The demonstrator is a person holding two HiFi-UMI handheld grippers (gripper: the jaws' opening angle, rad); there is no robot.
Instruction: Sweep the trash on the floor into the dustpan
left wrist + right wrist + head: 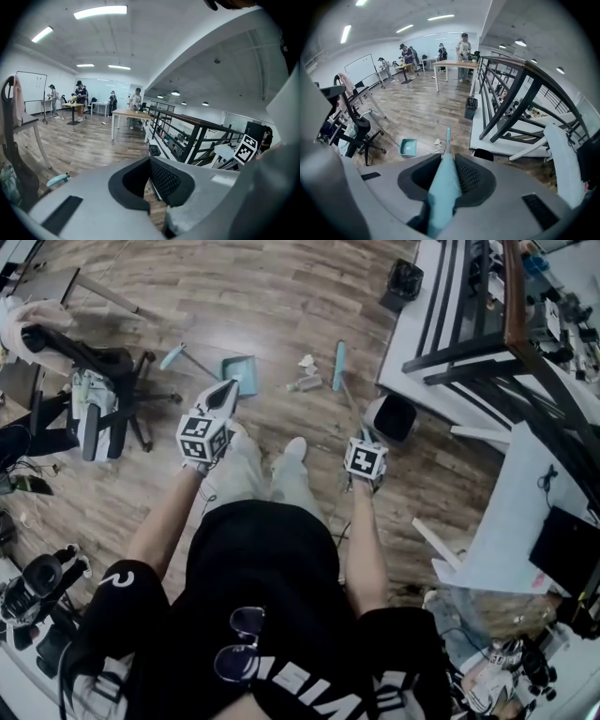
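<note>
- Step in hand: sweep not yet begun. The trash (pixel 303 382), about 2 pale scraps, lies on the floor (pixel 281 296) between the dustpan (pixel 242 373) and the broom (pixel 338 365), outside the pan.
- Right gripper (pixel 450 176): jaws clamped on the teal broom handle, which fills the gap between the pads.
- Left gripper (pixel 149 180): jaws a narrow way apart, nothing between them; it points out across the room, not down at the pan.
- Broom axis: the long axis runs from the right gripper forward and down, away from the person. The head is at the far end, at floor level just beside the trash on its right.
- Dustpan: flat on the floor, left of the trash, its handle trailing away to the left.
- Next move, in my judgement: draw the broom head leftward through the scraps toward the pan. The left gripper may need to steady the pan's handle.
</note>
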